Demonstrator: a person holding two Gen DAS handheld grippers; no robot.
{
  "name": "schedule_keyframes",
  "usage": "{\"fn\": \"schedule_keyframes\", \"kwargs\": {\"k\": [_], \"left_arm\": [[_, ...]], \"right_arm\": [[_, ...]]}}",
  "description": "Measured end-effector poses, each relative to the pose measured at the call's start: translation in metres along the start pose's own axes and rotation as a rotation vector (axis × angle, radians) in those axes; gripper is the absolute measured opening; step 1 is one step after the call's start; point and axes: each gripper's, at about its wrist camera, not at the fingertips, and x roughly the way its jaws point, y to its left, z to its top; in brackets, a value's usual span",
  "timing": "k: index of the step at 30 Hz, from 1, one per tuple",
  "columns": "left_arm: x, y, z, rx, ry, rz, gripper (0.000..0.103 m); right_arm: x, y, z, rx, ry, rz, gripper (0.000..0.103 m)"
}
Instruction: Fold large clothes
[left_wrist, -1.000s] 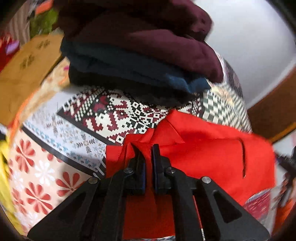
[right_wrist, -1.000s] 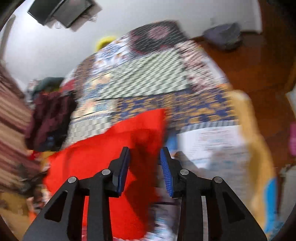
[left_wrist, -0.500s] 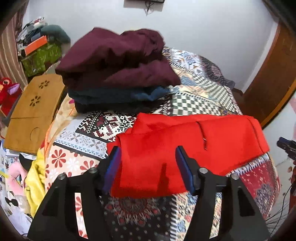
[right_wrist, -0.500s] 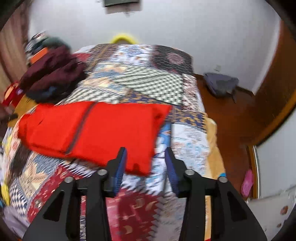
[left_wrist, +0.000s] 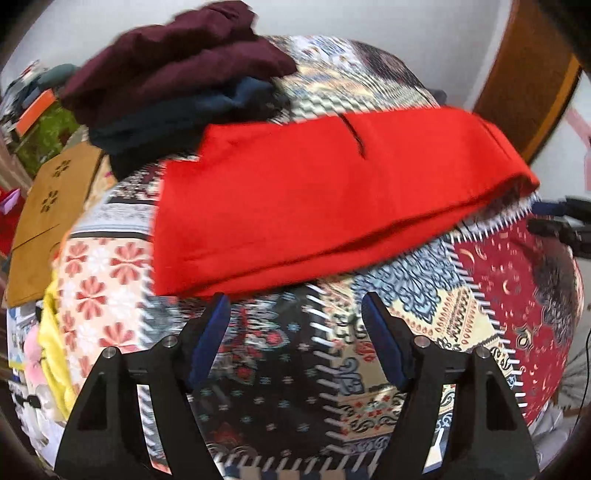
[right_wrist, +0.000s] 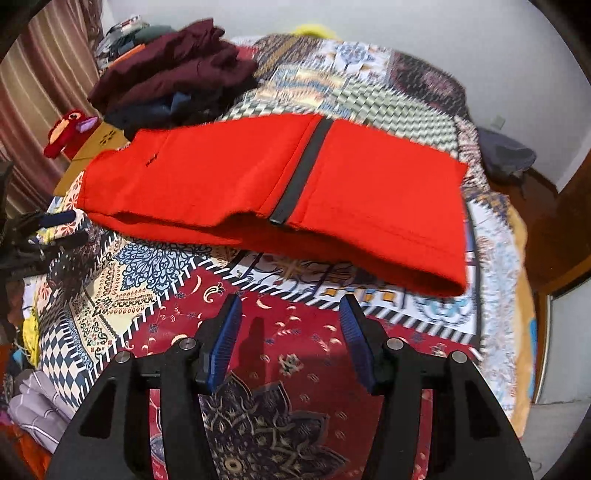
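While folded red fabric garment (right_wrist: 258, 177) lies mid-frame on patchwork bedspread (right_wrist: 295, 332) | left gripper (left_wrist: 295, 317) jaws just widened, empty | right gripper (right_wrist: 290, 317) apart, empty

It was a bedroom in a home: a bed (right_wrist: 491, 236) spread with a patchwork quilt (right_wrist: 295, 354), a pile of folded clothes (right_wrist: 173, 74) at its far side, striped curtains (right_wrist: 48, 92), a plush toy (right_wrist: 68, 129), white walls (right_wrist: 480, 40) and a wooden floor (right_wrist: 543, 199).

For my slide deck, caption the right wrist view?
Open right gripper over a patchwork bedspread, facing a folded red garment.
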Motion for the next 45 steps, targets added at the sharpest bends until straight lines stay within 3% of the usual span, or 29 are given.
{"fn": "schedule_keyframes", "kwargs": {"k": [4, 9, 15, 21, 24, 28, 33, 39, 45], "left_arm": [[0.021, -0.02, 0.003, 0.088, 0.031, 0.022, 0.073], [0.036, -0.019, 0.015, 0.174, 0.04, 0.124, 0.073], [0.017, 0.011, 0.064, 0.177, -0.07, 0.194, 0.073], [0.024, 0.064, 0.133, 0.006, -0.078, 0.23, 0.073], [0.008, 0.083, 0.147, -0.113, -0.126, 0.215, 0.073], [-0.017, 0.083, 0.141, -0.156, -0.194, 0.148, 0.073], [-0.027, 0.059, 0.123, -0.073, -0.2, 0.145, 0.073], [-0.014, 0.024, 0.095, 0.029, -0.138, 0.064, 0.073], [0.037, 0.005, 0.067, 0.129, -0.017, 0.165, 0.073]], "right_arm": [[0.014, -0.01, 0.016, 0.05, 0.034, 0.02, 0.051], [0.009, -0.02, 0.037, 0.057, 0.022, 0.024, 0.051], [0.001, -0.036, 0.076, 0.047, -0.023, 0.0, 0.051], [-0.012, -0.055, 0.134, 0.13, -0.154, -0.028, 0.051], [-0.033, -0.059, 0.151, 0.203, -0.273, -0.048, 0.051], [-0.052, -0.055, 0.152, 0.197, -0.373, -0.062, 0.051], [-0.038, -0.044, 0.137, 0.093, -0.307, -0.131, 0.051], [-0.004, -0.034, 0.105, -0.073, -0.183, -0.241, 0.051], [0.037, -0.044, 0.081, -0.073, -0.041, -0.242, 0.051]]}}
